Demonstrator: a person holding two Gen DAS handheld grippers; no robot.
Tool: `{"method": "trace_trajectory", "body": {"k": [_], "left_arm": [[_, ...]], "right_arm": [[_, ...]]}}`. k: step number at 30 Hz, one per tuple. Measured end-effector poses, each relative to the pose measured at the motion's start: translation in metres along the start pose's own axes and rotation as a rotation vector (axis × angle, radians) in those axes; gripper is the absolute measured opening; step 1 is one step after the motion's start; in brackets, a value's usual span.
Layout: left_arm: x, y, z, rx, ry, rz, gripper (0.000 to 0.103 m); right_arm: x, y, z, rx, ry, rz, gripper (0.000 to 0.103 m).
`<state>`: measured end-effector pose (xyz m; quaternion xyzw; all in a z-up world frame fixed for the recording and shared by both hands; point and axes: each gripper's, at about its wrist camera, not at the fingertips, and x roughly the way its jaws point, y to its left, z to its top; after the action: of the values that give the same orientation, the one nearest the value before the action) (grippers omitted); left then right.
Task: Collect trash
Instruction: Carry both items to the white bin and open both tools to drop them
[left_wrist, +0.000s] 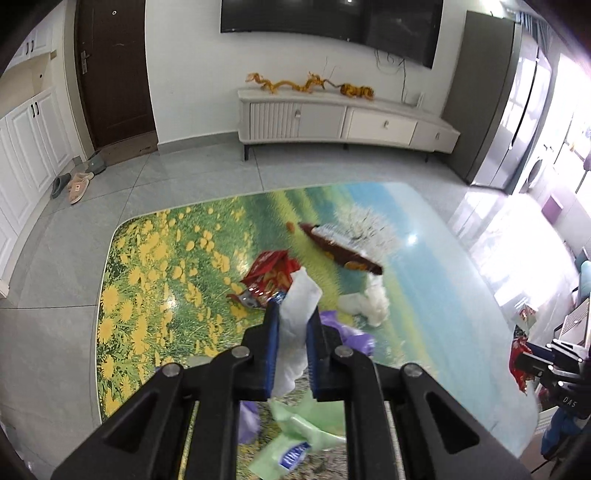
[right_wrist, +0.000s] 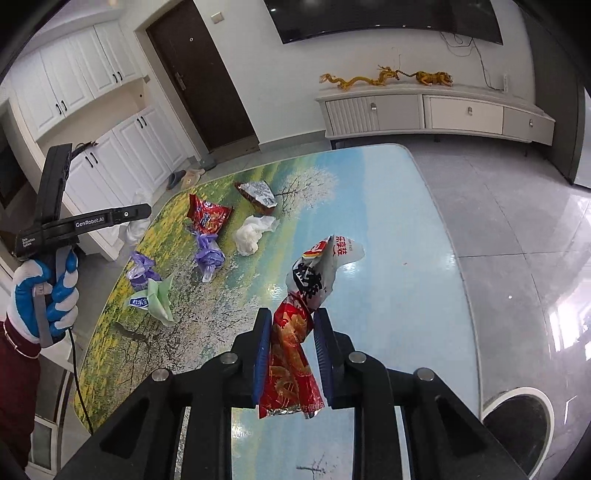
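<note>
With both grippers loaded, the step in hand reads as carry-off. Left gripper (left_wrist: 291, 314): jaws pressed on a white tissue (left_wrist: 297, 295), which stands up past the tips and trails down behind the pads. Right gripper (right_wrist: 290, 317): jaws pinching a red wrapper (right_wrist: 291, 354) at its twisted waist; its white-printed top flares above the tips, its foil tail hangs below. Both pieces appear clear of the table (right_wrist: 388, 229), though the tissue's lower end is hidden by the jaws, so that is a guess.

Left on the table: a red snack bag (right_wrist: 207, 216) and a brown wrapper (right_wrist: 256, 195) toward the far edge; a white wad (right_wrist: 253, 236) near the middle; two purple bags (right_wrist: 208, 254) (right_wrist: 142, 271) and a green pack (right_wrist: 159, 301) along the left edge.

A round dark opening (right_wrist: 517, 417) shows at the near right corner; possibly a bin, not confirmed.

Notes for doing this well:
- Keep both squeezes steady; foil is slick, tissue compresses and could slip.
- Move the hands level, well apart, so trailing ends do not snag each other.
- Release only once each piece hangs over the receptacle.
- Lift high enough that the wrapper's tail clears the tabletop.

A gloved hand (right_wrist: 44, 295) holds the left gripper's handle at the left edge.
</note>
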<state>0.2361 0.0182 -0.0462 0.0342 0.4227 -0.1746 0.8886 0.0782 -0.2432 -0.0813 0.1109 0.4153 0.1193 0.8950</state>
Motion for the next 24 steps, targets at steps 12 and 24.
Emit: {"method": "trace_trajectory", "body": {"k": [12, 24], "left_arm": [[-0.053, -0.111, -0.005, 0.083, -0.061, -0.234, 0.012], [-0.012, -0.314, -0.041, 0.311, 0.115, -0.475, 0.013]], "right_arm": [[-0.108, -0.071, -0.05, 0.164, -0.136, -0.117, 0.022], [-0.153, -0.183, -0.129, 0.399, -0.12, -0.274, 0.022]]}}
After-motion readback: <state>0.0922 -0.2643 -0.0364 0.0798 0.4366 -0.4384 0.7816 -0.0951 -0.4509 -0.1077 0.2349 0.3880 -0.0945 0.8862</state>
